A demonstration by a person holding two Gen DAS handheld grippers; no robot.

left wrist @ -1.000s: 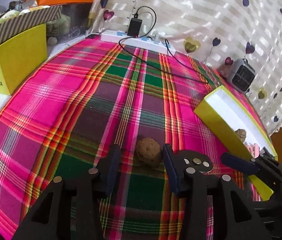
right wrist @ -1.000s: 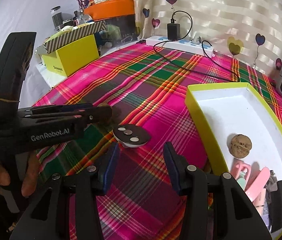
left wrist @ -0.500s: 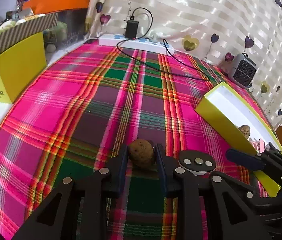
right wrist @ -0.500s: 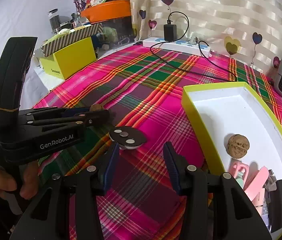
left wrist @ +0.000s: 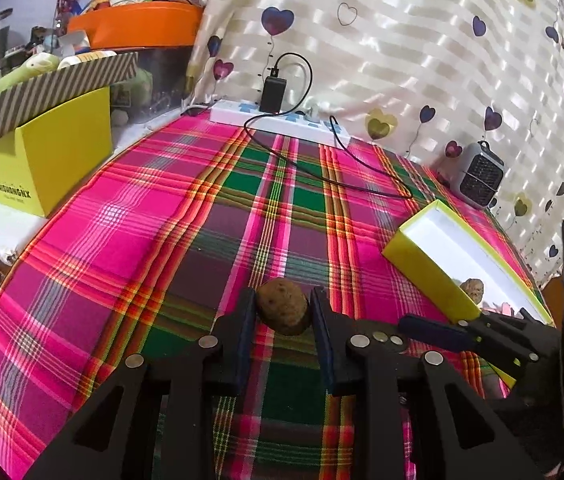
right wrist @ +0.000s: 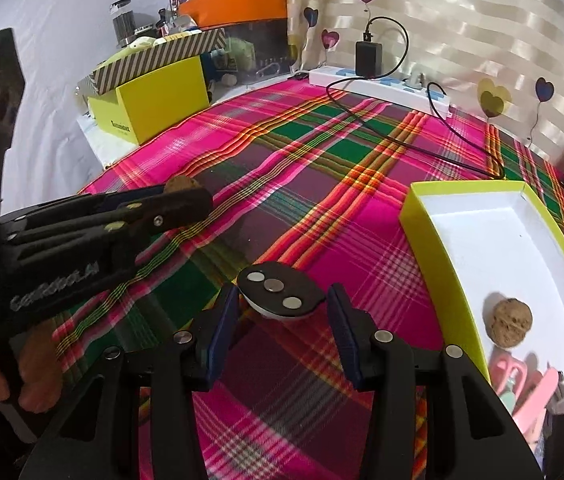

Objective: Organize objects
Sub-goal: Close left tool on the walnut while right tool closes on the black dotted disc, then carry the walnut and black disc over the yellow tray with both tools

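Left gripper [left wrist: 282,312] is clamped on a walnut [left wrist: 282,311], both pads touching its sides; in the right wrist view the nut [right wrist: 180,183] looks held clear of the plaid cloth [left wrist: 130,248], though I can't say by how much. Right gripper [right wrist: 282,312] has its jaws spread with nothing in them, straddling a black oval disc [right wrist: 280,294] with three metal studs that lies on the cloth just left of the yellow-rimmed tray [right wrist: 414,220]. Taking the tray as reference: inside it, at the near end, sit a second walnut [right wrist: 510,322], pink scissors [right wrist: 508,372], a pink flat piece and something dark I can't identify. So my read is the job is partly done: several items binned, one walnut in hand not yet delivered, the disc on the cloth ungrasped. Far half of the tray is bare white floor, plenty of drop room there. The held walnut is well left of the tray, with open cloth between except for the disc and the right gripper, which sit right on the direct path; crossing risk, probably go over or behind them. The tray's near-left wall stands up, so the nut must clear the rim before release. Beyond the tray, a black cable [left wrist: 362,184] trails from the power strip [left wrist: 282,124] toward the tray's far corner, and a small heater [left wrist: 482,176] stands just past that corner. Far left of the tray, a yellow box [left wrist: 42,160] sits off the cloth edge.
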